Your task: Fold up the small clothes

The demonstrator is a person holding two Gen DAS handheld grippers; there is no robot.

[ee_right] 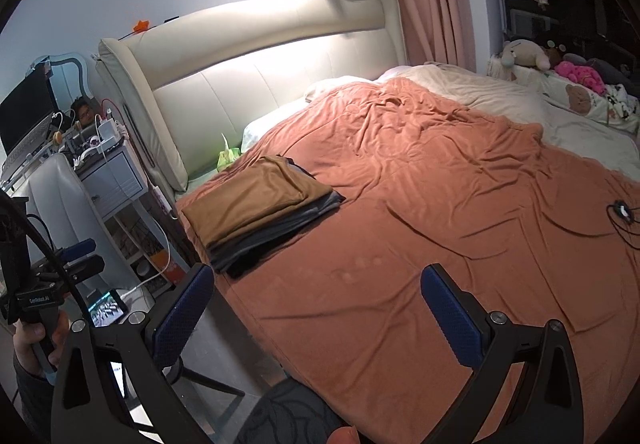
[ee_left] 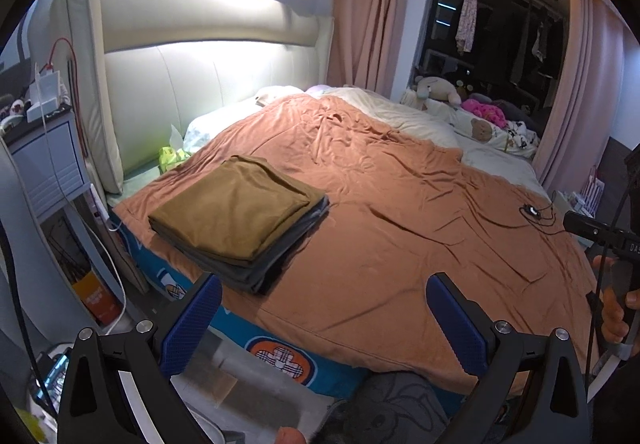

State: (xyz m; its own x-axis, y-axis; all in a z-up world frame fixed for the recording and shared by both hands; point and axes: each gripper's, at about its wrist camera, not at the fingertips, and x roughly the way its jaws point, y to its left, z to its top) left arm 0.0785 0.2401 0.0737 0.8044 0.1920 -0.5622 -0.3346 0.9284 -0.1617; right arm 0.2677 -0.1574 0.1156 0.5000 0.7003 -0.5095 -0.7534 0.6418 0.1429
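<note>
Both of your grippers are hanging in the air over the near edge of the bed (ee_left: 400,244), and neither has anything in it. The left gripper (ee_left: 324,320) has its blue-padded jaws spread wide, and the right gripper (ee_right: 320,316) is just as wide — nothing between the pads but the orange blanket (ee_right: 420,204) below.

The folded clothes (ee_left: 240,216) sit in a neat stack near the bed's left edge, close to the headboard (ee_left: 192,84) end. There's a brown piece on top, with grey and darker layers showing underneath. The stack is well apart from both grippers, ahead and to the left of each.

Over on the right side of the blanket there's a small black cable (ee_left: 534,214) lying loose. A nightstand (ee_right: 114,176) stands left of the bed.
</note>
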